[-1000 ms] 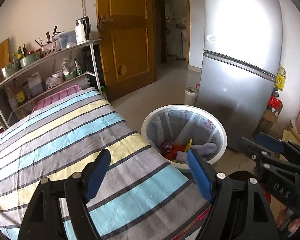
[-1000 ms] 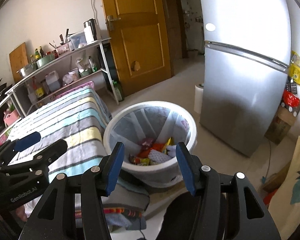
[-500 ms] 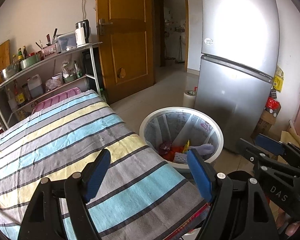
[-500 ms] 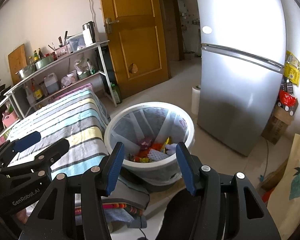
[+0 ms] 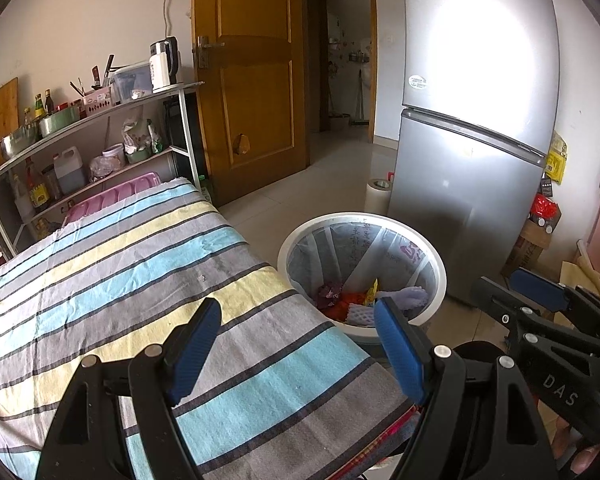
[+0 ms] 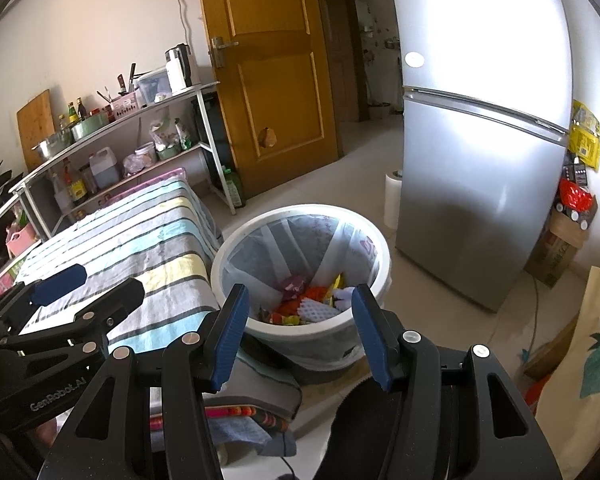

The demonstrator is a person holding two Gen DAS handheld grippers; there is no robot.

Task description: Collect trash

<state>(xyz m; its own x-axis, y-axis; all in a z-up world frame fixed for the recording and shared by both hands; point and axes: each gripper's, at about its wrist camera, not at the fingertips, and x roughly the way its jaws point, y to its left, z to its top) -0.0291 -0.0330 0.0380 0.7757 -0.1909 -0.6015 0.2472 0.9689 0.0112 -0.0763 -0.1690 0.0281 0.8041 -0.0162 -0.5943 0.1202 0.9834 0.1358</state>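
Note:
A white bin with a clear liner (image 5: pixel 438 268) (image 6: pixel 364 236) stands on the floor beside the striped table. Colourful trash (image 5: pixel 352 300) (image 6: pixel 312 304) lies in its bottom: red, yellow and white wrappers. My left gripper (image 5: pixel 296 344) is open and empty, above the near corner of the striped tablecloth (image 5: pixel 120 256). My right gripper (image 6: pixel 298 328) is open and empty, in front of the bin and above its near rim. Each gripper shows at the edge of the other's view, the right one (image 5: pixel 540 292) and the left one (image 6: pixel 60 280).
A silver fridge (image 5: pixel 476 140) stands right behind the bin. A paper roll (image 5: pixel 378 200) stands on the floor by it. A metal shelf (image 5: pixel 92 120) with bottles and pots lines the left wall. A wooden door (image 5: pixel 252 80) is at the back. Boxes and bags sit at the right.
Both grippers have pulled back and risen a little, so the bin sits slightly farther away in both views. Their jaws stay open.

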